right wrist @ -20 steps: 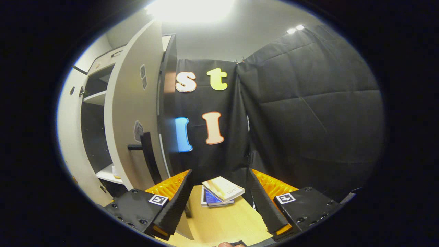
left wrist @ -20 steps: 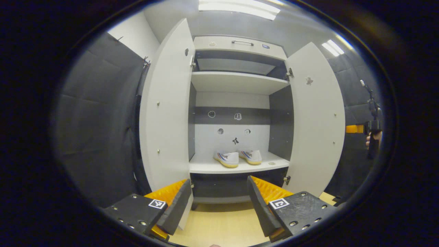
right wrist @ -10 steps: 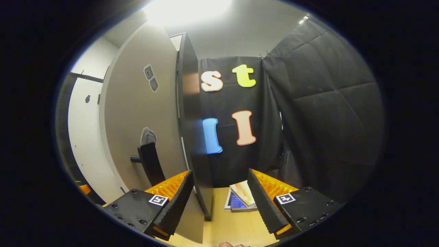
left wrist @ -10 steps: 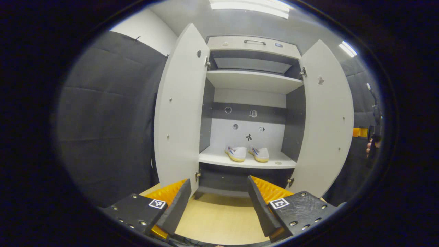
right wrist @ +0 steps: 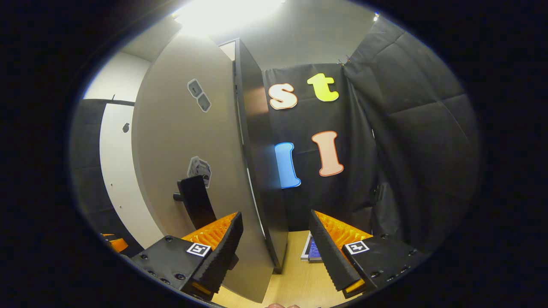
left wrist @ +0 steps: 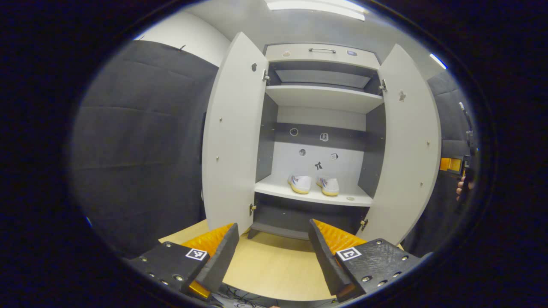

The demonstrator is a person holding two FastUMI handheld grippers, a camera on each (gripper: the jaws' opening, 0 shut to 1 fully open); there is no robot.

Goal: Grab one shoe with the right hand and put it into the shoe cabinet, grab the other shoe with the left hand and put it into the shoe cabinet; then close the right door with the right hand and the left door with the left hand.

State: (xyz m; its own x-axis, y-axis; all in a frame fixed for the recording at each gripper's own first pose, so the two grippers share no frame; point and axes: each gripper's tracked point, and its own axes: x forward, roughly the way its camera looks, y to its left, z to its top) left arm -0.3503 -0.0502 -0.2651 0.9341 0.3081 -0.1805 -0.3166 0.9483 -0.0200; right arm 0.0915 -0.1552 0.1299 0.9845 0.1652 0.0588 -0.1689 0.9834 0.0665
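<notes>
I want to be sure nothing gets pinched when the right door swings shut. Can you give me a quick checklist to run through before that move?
1. Both shoes sit on the lower shelf, back from its front edge: ok.
2. Right door open and ready to push; its free edge sits between the open fingers of the right tool: ok.
3. Right tool holds nothing: ok.
4. Left tool open, holding nothing, back from the cabinet over the floor: ok.
5. Left door wide open, out of the right door's swing: ok.
6. Whether the right tool touches the door's black handle: cannot tell.
</notes>
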